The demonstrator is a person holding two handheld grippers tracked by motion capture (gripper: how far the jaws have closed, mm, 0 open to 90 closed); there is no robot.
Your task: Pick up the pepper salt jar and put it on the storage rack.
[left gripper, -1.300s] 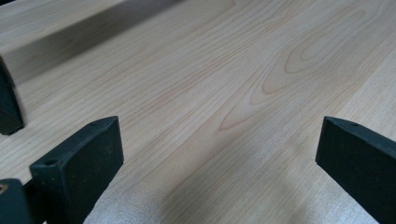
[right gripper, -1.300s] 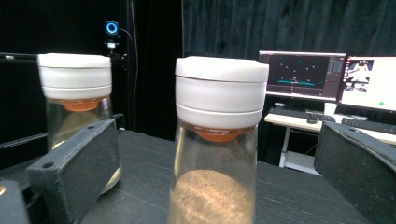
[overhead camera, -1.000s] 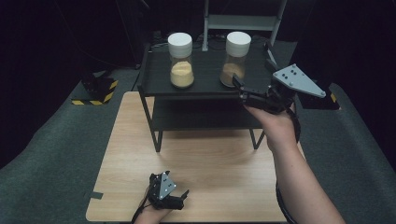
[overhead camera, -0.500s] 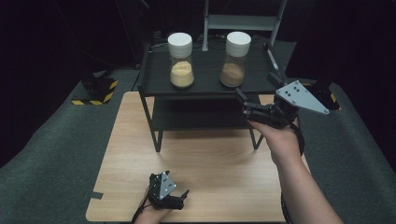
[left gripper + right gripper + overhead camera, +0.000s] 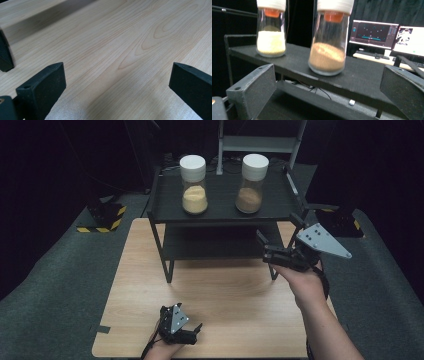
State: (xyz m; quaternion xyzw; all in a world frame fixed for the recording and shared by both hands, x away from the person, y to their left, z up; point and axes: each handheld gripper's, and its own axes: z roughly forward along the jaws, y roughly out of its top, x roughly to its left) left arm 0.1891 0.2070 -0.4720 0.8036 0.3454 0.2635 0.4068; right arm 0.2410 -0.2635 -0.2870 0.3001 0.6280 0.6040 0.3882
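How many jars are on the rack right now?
2. Both stand on the top shelf: the jar of yellow grains on the left, the jar of brown grains on the right, nearest the right gripper. The lower shelf is shadowed, so more could be hidden.

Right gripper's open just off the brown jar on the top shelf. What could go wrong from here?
1. The brown-filled jar is tall and narrow and stands near the top shelf's front edge; a jaw clipping it on a new approach could tip it off.
2. The yellow-filled jar stands beside it; a wide swing of the open right gripper might knock it.
3. The left gripper rests open on the table, too far away to steady anything.
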